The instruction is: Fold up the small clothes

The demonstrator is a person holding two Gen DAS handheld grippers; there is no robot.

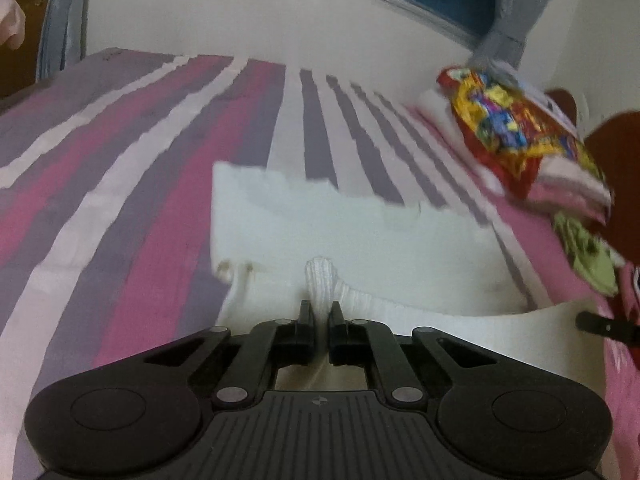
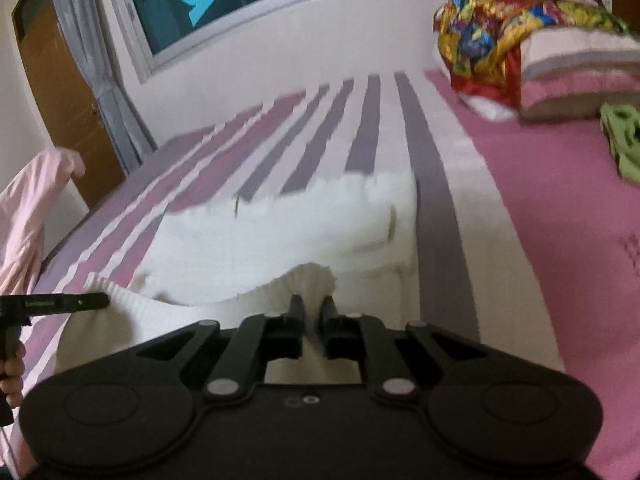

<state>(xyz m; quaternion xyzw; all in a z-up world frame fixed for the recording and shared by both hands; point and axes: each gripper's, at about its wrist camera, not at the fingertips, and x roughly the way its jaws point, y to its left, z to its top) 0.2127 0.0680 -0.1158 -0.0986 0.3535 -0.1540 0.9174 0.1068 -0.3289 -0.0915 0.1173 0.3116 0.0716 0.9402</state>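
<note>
We see white knit garment [image 1: 352,240] spread on bed [image 1: 120,184], over striped cover, toward near edge. Left gripper [image 1: 320,314]: jaws clamped on bunched ribbed hem of garment. Right gripper [image 2: 312,308]: jaws likewise pinched on ribbed edge (fabric puffs up between them). Each gripper's tip shows in other view, at garment's near corners. Far right corner of bed: colourful bundle [image 2: 492,40] touching folded pink-and-white bedding [image 2: 576,76], green cloth [image 2: 622,140] just beside. Pink cloth [image 2: 28,208] hangs off bed's left edge.
</note>
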